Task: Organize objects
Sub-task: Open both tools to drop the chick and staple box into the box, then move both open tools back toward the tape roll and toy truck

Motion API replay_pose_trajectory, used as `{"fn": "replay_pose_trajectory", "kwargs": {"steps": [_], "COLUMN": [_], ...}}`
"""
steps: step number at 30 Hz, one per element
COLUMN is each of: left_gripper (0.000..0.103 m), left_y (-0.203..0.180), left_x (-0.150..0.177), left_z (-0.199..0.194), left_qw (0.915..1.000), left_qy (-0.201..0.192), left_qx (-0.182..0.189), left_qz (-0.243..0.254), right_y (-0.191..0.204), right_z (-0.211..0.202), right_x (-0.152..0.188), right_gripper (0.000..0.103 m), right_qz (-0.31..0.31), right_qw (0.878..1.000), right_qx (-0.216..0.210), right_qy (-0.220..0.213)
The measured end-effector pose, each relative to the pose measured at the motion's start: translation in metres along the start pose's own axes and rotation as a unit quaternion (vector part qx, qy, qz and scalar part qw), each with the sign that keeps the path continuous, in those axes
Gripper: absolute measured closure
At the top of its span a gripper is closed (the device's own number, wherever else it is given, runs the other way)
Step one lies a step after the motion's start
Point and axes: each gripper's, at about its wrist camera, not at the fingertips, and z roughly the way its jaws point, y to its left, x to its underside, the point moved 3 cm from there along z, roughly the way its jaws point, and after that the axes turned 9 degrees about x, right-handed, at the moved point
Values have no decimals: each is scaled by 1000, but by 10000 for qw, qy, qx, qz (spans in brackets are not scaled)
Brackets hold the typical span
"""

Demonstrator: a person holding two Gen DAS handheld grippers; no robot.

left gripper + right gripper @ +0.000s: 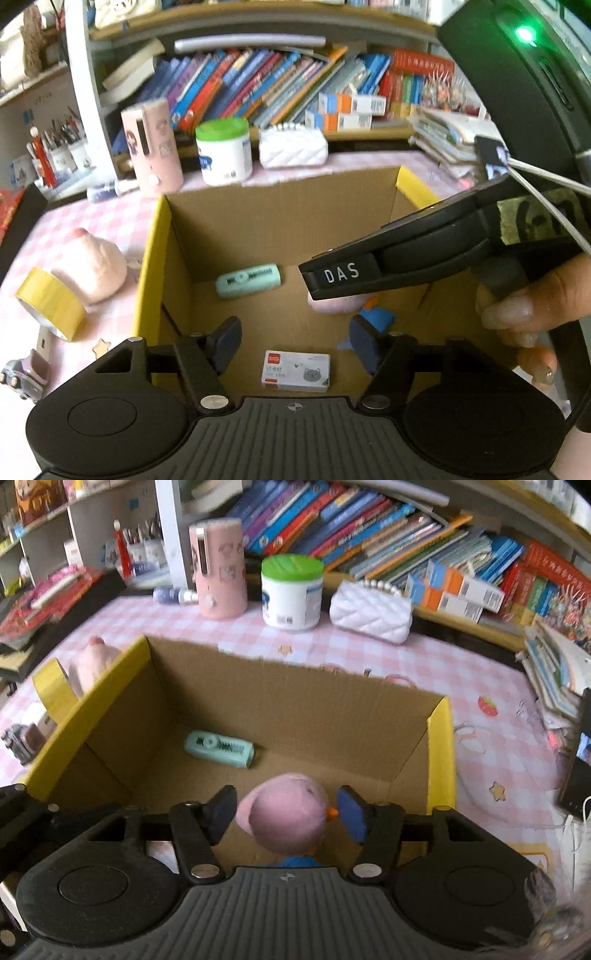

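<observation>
Right tongs point(286, 814) stand open around the pink plush toy point(282, 812) inside the cardboard box point(295, 701); left tongs point(295, 341) open above a small white box point(296, 370).

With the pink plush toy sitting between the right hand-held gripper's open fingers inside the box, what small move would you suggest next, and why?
I would probably lift the right hand-held gripper straight up out of the cardboard box. Its jaws stand apart on either side of the pink plush toy, which appears to be down in the box alongside the mint green item, so it looks released.
</observation>
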Motion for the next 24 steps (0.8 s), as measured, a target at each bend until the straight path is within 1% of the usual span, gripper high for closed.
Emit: {"fn": "replay_pose_trajectory", "kwargs": {"steps": [4,7,9,11,12,15,18,21,24], "left_gripper": [34,34,33,28,28,27,27,26,25], "left_y": [-1,0,2,5,7,14,23,34,47], "left_x": [-3,-2,0,3,6,13,24,37,51], "left_z": [-20,-39,-55,-68,-75,-92,-107,-116,-123], "left_qw": [9997,9992,9984,9976,9971,9959,9950,9946,9949], "left_qy": [-216,-374,-516,-645,-704,-824,-919,-936,-869], "left_qx": [59,158,215,243,263,303,244,181,94], "left_qz": [27,3,3,-35,-89,-220,-302,-401,-494], "right_y": [-5,-8,-10,-11,-11,-12,-11,-5,5], "right_z": [-21,-40,-57,-76,-85,-113,-138,-156,-167], "right_x": [-4,-3,0,5,8,19,36,56,75], "right_gripper": [41,35,33,31,30,28,27,27,27], "right_qz": [161,344,460,578,639,896,1179,1325,1436], "right_qw": [9994,9983,9972,9956,9946,9902,9842,9791,9751], "right_qx": [38,38,21,57,93,230,451,756,990], "right_qy": [-297,-470,-583,-738,-816,-1044,-1244,-1348,-1372]}}
